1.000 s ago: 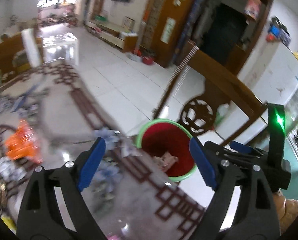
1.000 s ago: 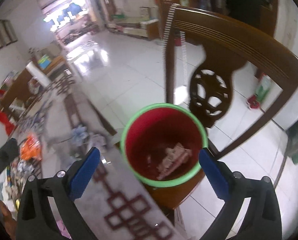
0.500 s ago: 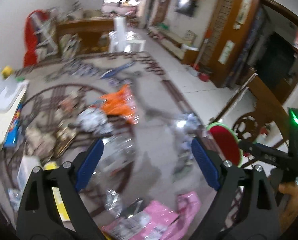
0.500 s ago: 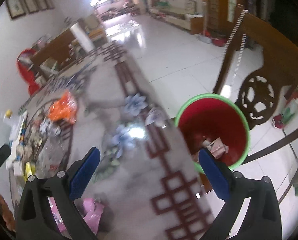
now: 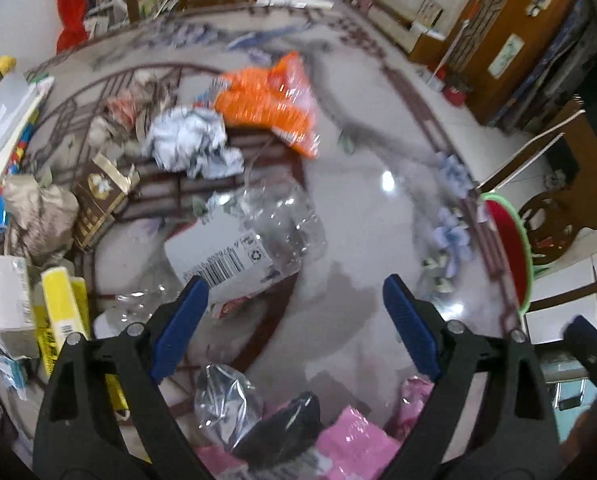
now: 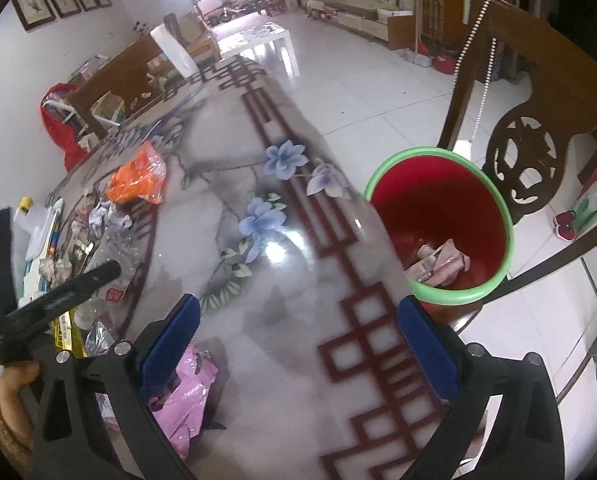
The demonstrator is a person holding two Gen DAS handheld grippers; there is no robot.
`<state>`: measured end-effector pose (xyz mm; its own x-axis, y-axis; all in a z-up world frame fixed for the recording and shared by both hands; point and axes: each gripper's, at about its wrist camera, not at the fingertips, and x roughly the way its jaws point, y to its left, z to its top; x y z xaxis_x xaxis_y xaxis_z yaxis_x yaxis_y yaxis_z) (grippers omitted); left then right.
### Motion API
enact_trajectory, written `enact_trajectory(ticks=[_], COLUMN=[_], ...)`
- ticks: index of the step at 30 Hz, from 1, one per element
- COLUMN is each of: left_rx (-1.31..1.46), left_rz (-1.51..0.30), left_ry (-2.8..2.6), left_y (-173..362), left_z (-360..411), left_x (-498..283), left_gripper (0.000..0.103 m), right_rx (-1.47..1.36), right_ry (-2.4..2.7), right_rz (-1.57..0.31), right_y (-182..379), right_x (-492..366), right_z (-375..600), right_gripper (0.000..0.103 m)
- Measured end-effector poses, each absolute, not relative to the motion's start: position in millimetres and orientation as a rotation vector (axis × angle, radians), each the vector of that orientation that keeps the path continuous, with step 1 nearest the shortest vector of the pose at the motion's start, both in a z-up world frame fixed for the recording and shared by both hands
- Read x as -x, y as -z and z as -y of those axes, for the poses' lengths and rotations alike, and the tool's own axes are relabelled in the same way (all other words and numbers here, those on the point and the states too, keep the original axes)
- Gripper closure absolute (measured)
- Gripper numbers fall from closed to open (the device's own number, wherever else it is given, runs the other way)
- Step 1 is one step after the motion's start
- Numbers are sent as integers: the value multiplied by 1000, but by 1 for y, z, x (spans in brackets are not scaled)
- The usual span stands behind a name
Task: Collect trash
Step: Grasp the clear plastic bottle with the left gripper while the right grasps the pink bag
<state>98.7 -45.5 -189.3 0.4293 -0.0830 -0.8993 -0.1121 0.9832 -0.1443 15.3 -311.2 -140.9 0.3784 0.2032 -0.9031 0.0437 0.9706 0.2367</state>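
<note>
Left gripper [image 5: 292, 304] fingers spread, closing slightly, nothing pinched; crushed bottle [image 5: 254, 236] at 11 o'clock. Right gripper [image 6: 298, 332] fingers spread over tabletop [image 6: 298, 280]; bucket [image 6: 498, 208] at 2 o'clock.

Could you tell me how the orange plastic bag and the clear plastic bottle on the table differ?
The orange plastic bag is opaque, bright and crumpled flat; the clear plastic bottle is see-through, crushed, and carries a white barcode label. The bag lies farther from the camera. Both rest on the table, ungrasped.

Both wrist views steeply downward, sharing littered table [image 5: 358, 216], red bin [image 6: 438, 216]
</note>
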Motion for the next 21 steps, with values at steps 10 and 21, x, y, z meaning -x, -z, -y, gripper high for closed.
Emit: enact_trajectory(ticks=[10,21], left_rx=[224,222], left_rz=[-1136,-1016], left_ry=[-11,-4], left_y=[190,153], left_z=[30,7], left_x=[-102,-74], left_gripper=[88,88], right_rx=[-227,-169], right_ry=[-107,-243], right_rz=[-1210,-1308], right_y=[146,164], right_x=[-18,-19], right_z=[310,269], right_gripper=[7,7])
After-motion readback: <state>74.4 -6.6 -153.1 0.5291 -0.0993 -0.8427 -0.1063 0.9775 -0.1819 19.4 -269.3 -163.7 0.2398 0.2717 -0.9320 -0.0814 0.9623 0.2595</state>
